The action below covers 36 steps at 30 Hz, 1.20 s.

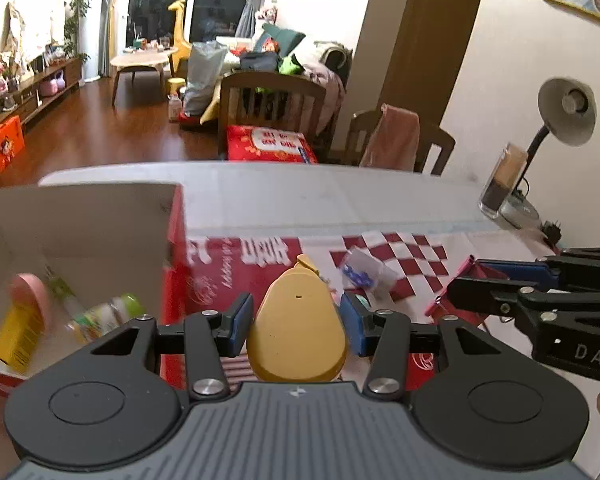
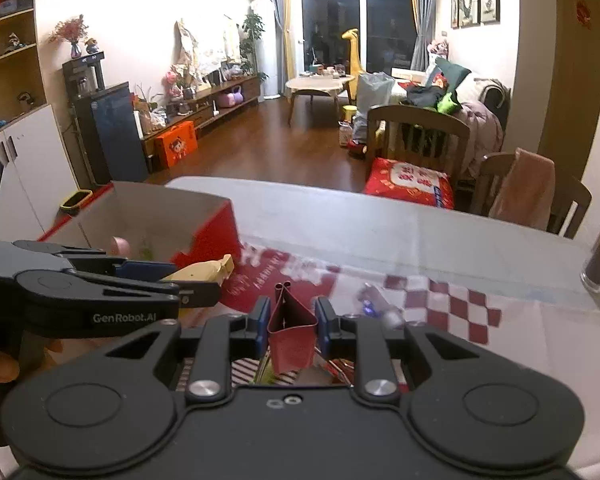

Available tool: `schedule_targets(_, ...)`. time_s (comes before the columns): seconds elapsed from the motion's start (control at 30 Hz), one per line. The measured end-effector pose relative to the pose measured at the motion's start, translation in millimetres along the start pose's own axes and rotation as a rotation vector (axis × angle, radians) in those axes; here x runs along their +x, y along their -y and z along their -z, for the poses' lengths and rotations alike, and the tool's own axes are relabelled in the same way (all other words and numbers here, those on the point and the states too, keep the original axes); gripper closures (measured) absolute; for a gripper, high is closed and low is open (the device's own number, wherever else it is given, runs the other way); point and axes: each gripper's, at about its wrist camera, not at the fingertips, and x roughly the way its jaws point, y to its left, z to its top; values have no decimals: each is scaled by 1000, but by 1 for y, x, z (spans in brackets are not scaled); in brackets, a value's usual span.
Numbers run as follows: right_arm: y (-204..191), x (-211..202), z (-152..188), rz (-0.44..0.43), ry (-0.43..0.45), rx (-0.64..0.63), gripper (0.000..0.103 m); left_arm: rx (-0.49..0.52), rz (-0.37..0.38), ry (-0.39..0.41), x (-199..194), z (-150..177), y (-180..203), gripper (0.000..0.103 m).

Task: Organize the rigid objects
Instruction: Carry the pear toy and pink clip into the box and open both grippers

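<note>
Pear-shaped yellow toy [image 1: 296, 332] sat clamped in left gripper [image 1: 296, 322], red binder clip [image 2: 293, 336] pinched in right gripper [image 2: 292, 320], both above bench [image 1: 300, 196] right of box [image 1: 80, 216]. Risk: smooth toy slipping out w/ a fast swing.

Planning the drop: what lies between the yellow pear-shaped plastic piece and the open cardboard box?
Left wrist view: only the box's red side wall stands between it and the yellow piece.

Left claw [image 1: 296, 320] grips a yellow pear-shaped plastic piece [image 1: 296, 332] above the desk [image 1: 300, 196]. Open red cardboard box [image 1: 176, 240] at left holds bottles. Right claw [image 1: 466, 282] enters from the right, clamping a pink flat item [image 1: 456, 280].
</note>
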Motion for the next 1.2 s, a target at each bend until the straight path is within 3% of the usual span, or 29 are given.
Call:
schedule_targets(0.3,-56,19,-31,-24,40,-31,80,-6,-32,47,-27,-20,-54,56)
schedule_targets(0.37,-68,27,-36,-30,41,-42,80,-8,-42,56,-33,-23,-69,73)
schedule_targets(0.87,-122,80,-59,-55,-10,-31,80,-34,-136,15,-25,-24,-174,73)
schedule_targets(1.2,-160,149,-40,-77,-140,-70,80,-71,-153,-47,-16,-8,-211,73)
